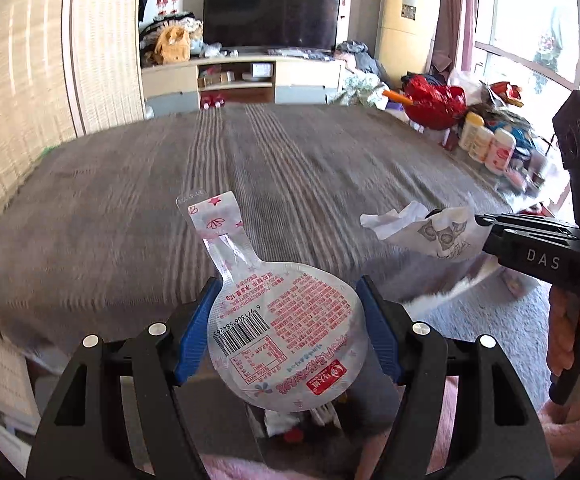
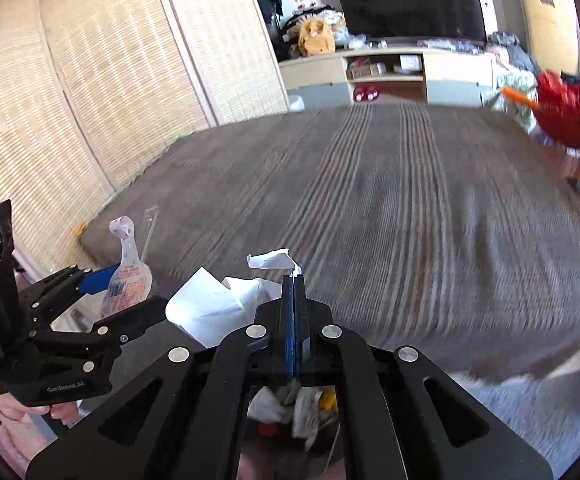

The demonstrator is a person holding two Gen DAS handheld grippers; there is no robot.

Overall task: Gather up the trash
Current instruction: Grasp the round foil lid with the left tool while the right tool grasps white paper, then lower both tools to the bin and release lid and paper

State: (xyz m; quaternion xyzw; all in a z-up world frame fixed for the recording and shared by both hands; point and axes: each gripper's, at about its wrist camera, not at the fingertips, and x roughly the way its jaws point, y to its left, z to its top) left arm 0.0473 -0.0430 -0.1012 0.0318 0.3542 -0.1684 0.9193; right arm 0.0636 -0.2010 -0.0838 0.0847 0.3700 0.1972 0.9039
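Trash pieces are showing up as two in my feeds, one in each gripper. I am seeing the left gripper [image 1: 286,320] grasping a foil wrapper [image 1: 286,332] between its two blue pads [image 1: 194,332]: a flat, glossy, silvery packet with a round body and a long narrow neck, printed in red text and carrying one black barcode. Its round body is sitting between the pads, touching both, and its neck is sticking up and forward over the bed. From the right wrist view the same wrapper [image 2: 128,276] is appearing at the left, edge-on, in the left gripper [image 2: 122,292].

I am seeing the right gripper [image 2: 293,280] clenched tight, its fingers pressed flat together on a crumpled tissue [image 2: 218,300], white, soft and creased, bulging out to the left of the closed fingers. In the left wrist view that tissue [image 1: 429,228] is showing a faint grey printed pattern and is hanging from the tip of the right gripper [image 1: 485,226].

Both pieces are being held above the near edge of one bed [image 1: 250,180], covered in a brown-grey ribbed, striped fabric. Below the fingers I am glimpsing a blurred heap of more scraps [image 2: 290,408]; I cannot tell what is holding them.
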